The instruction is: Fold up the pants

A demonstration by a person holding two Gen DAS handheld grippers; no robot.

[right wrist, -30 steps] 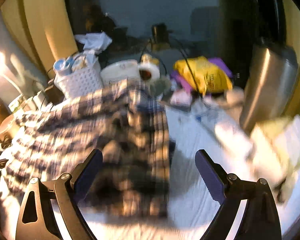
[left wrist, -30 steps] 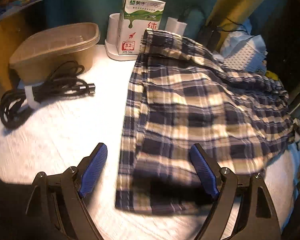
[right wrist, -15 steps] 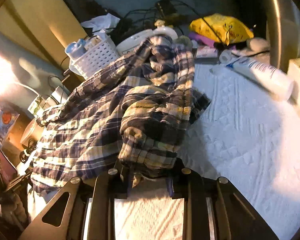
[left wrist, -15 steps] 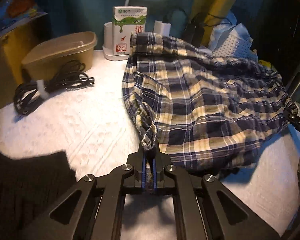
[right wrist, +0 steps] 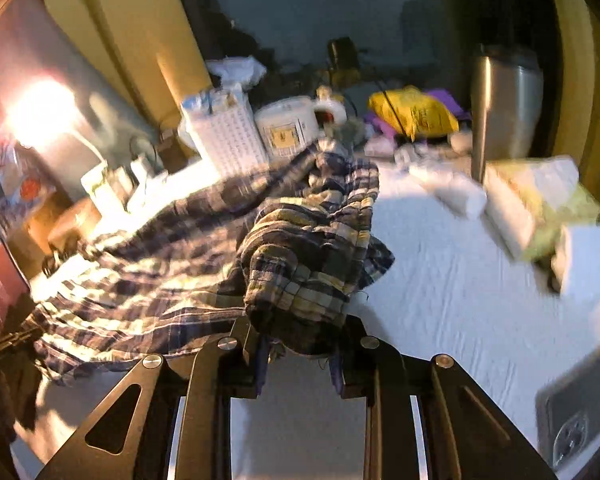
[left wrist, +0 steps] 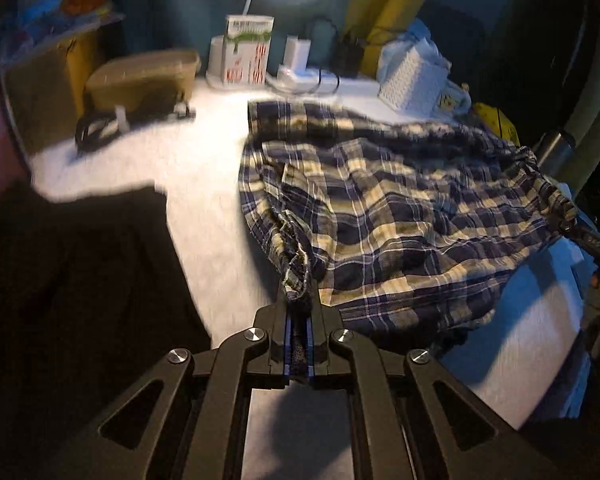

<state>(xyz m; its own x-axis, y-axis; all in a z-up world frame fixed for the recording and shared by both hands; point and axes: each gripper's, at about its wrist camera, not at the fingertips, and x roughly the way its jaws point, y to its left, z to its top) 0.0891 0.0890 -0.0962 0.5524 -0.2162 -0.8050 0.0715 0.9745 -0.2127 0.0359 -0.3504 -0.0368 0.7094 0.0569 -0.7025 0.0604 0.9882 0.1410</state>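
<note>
Nearest the left wrist camera, the left gripper [left wrist: 298, 312] has its black jaws drawn almost together, pinching a thin bunched hem of the navy, cream and tan plaid cotton pants [left wrist: 400, 216]. In the right wrist view, the right gripper [right wrist: 300, 344] stands slightly wider, clamped on a thick wad of the same pants [right wrist: 300, 264], which bulges over its fingertips. From these two held points the garment hangs slack and rumpled across the white textured table covering [left wrist: 204, 216], its far end lying on the surface near the back row of clutter; at the right edge of the left wrist view the cloth runs to the other black gripper. To the left of the pants, well apart from them, lies a coiled black cable [left wrist: 96, 130] just before a tan lidded plastic tub [left wrist: 144, 82]. Behind these stands a green-and-white milk carton [left wrist: 247, 50], upright, with a white perforated plastic basket [left wrist: 414, 80] farther right. In the right wrist view, beyond the garment, are a white cylindrical pot [right wrist: 286, 130], a crumpled yellow plastic bag [right wrist: 414, 114] and a tall brushed-steel cylinder [right wrist: 504, 108], upright at the far right.
</note>
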